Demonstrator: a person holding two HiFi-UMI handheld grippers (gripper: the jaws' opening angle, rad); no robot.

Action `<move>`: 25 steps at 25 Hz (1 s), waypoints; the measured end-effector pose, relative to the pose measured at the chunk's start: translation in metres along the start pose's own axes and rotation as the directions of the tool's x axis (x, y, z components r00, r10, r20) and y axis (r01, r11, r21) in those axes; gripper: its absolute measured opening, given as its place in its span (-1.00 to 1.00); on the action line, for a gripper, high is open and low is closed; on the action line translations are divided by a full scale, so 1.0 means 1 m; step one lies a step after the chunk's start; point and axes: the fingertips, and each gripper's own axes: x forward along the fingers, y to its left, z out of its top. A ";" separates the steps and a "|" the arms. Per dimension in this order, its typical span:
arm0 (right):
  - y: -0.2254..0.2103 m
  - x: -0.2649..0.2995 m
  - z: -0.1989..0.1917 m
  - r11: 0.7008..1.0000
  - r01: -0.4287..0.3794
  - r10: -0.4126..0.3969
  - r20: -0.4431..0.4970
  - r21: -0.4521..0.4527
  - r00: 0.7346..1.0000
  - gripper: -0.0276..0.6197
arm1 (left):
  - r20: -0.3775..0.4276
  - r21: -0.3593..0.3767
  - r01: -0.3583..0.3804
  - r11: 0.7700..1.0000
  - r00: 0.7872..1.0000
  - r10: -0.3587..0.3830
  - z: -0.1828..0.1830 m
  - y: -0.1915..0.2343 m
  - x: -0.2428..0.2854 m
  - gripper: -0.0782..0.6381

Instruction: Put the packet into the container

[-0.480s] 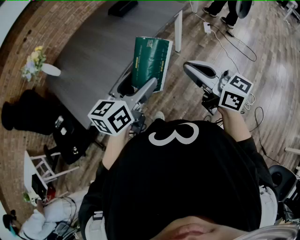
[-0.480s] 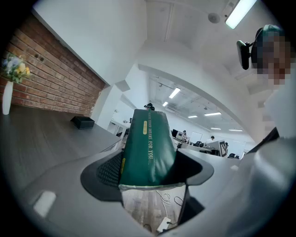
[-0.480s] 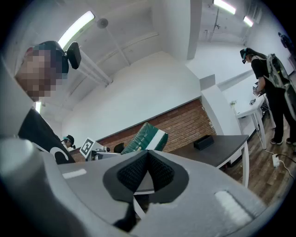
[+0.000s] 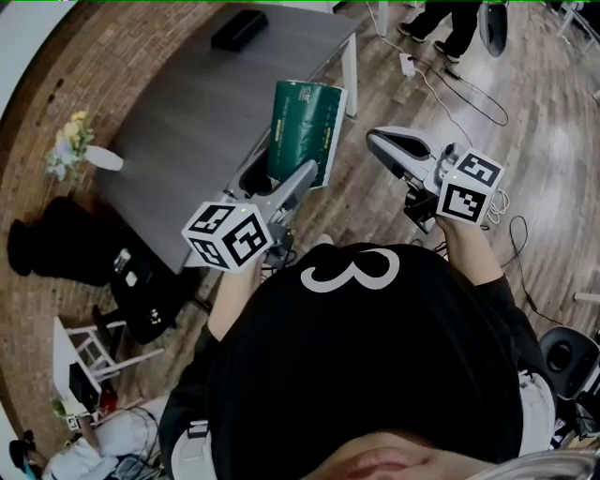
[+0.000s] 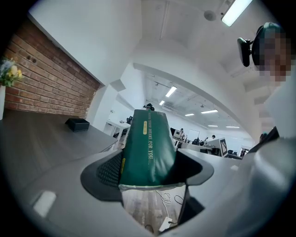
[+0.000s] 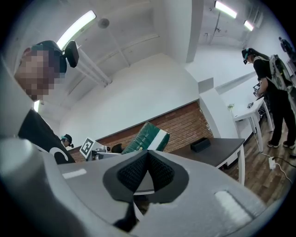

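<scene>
Head view: the left gripper holds a green packet up beside a grey table.
Left gripper view shows both jaws clamped on the packet's lower end. The packet stands upright over the wooden floor, just off the table's near edge. The right gripper hangs alongside, jaws pressed together on nothing. A black container sits at the table's far end, well apart from the packet.
</scene>
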 end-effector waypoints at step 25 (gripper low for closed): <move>-0.164 0.112 0.026 0.995 0.067 -0.065 -0.030 0.071 0.997 -0.91 | -0.036 -0.030 0.010 1.000 0.999 -0.011 0.052 0.149 0.125 0.29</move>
